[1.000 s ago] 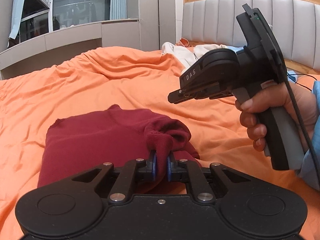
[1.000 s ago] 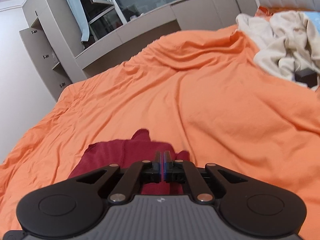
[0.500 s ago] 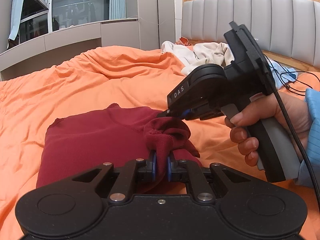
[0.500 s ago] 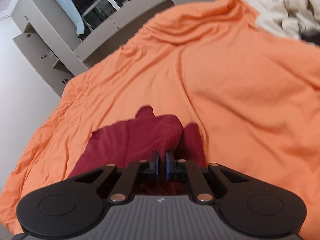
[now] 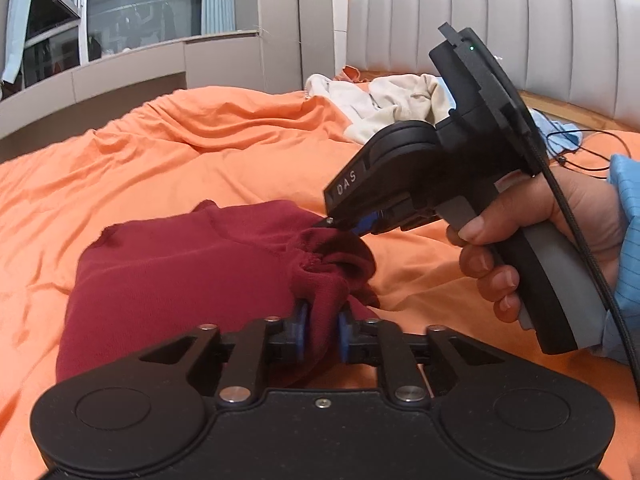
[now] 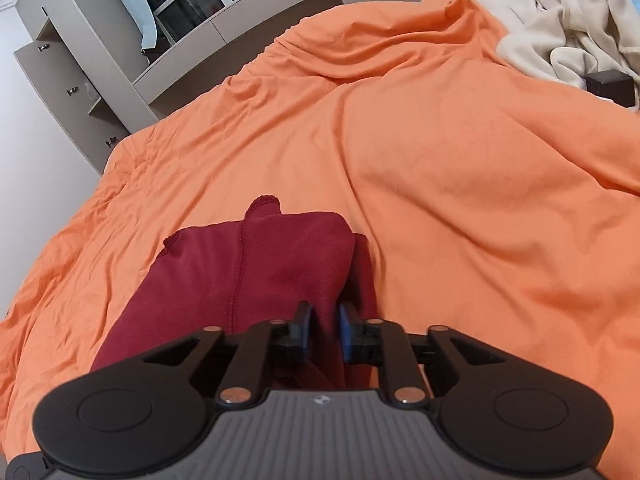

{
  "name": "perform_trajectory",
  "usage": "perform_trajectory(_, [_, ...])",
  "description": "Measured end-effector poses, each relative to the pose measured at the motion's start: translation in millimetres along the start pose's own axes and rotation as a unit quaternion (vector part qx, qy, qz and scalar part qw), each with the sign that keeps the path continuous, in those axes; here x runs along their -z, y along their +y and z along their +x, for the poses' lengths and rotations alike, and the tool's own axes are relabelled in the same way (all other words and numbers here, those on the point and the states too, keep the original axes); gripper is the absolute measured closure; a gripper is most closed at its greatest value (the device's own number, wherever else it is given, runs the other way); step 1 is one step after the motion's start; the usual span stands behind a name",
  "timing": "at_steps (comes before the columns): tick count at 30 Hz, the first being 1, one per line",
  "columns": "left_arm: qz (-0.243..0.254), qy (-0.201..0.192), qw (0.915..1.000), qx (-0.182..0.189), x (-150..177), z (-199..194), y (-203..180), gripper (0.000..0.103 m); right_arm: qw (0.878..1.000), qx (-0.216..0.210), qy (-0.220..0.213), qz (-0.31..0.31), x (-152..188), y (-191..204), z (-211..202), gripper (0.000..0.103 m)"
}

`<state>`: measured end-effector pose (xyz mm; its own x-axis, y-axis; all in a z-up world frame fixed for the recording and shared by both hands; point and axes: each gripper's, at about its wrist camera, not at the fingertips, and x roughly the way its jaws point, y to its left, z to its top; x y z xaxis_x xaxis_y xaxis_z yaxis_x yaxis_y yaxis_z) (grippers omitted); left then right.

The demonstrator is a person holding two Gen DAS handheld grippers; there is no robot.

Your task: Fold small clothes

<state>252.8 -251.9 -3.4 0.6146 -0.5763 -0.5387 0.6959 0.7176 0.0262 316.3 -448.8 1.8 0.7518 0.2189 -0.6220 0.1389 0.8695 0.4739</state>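
A dark red garment [image 5: 180, 276] lies on the orange bedsheet [image 5: 208, 160], already doubled over into a compact block, its near right corner bunched into a raised tuck. The left gripper [image 5: 322, 334] stands at that corner with a fold of the red fabric between its blue pads [image 5: 301, 330]; its jaws have just been opening, and the cloth still fills the gap, so whether the pads press on it or merely flank it cannot be told with certainty. The right gripper [image 6: 325, 334], carried in the person's hand [image 5: 532, 240], sits just beyond the tuck in the left wrist view. Its jaws have likewise just been opening, and in its own view they stand apart with red fabric lying between them, apparently loose.

Judged from the layout, at least one fold of this piece is done and both tools are letting go of it. Left to do: flattening the bunched corner, perhaps a further fold. A heap of pale clothes [image 6: 560, 24] near the headboard [image 5: 520, 32] lies unfolded, so most of the task appears to remain.
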Motion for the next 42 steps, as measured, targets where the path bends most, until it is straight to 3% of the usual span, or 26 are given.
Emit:
perform_trajectory(3, [-0.016,-0.002,0.9998,0.015,1,-4,5,0.059,1.0,0.001,-0.003,-0.003,1,-1,-4,0.057])
perform_trajectory(7, [-0.05,-0.018,0.9984,0.019,-1,-14,14,0.029,1.0,0.0,-0.006,0.002,2,-3,-9,0.045])
perform_trajectory(11, [-0.072,-0.038,0.9965,0.017,-5,-25,24,0.019,1.0,-0.002,-0.012,0.002,2,-3,-14,0.037])
perform_trajectory(13, [-0.08,-0.044,0.9958,-0.002,-5,-29,30,0.005,1.0,-0.002,-0.015,0.005,2,-4,-14,0.026])
perform_trajectory(14, [-0.084,-0.047,0.9952,-0.02,-4,-32,32,0.002,1.0,-0.004,-0.016,0.007,3,-4,-13,0.025])
perform_trajectory(18, [-0.105,-0.049,0.9906,-0.073,-2,-37,47,0.001,1.0,-0.003,-0.003,0.013,5,-6,-7,0.021])
perform_trajectory(25, [-0.185,-0.05,0.9761,-0.102,-7,-46,88,0.001,0.999,0.02,0.018,-0.023,12,-4,-13,0.01])
perform_trajectory(33, [-0.223,-0.014,0.9621,-0.156,6,-55,127,0.001,0.996,0.049,0.018,-0.077,15,-7,-22,0.003])
perform_trajectory(38, [-0.236,0.014,0.9576,-0.165,15,-52,137,0.001,0.995,0.058,-0.028,-0.082,8,-4,-37,0.003])
perform_trajectory(42, [-0.231,0.022,0.959,-0.162,17,-48,136,0.001,0.994,0.022,-0.07,-0.083,7,5,-47,0.0])
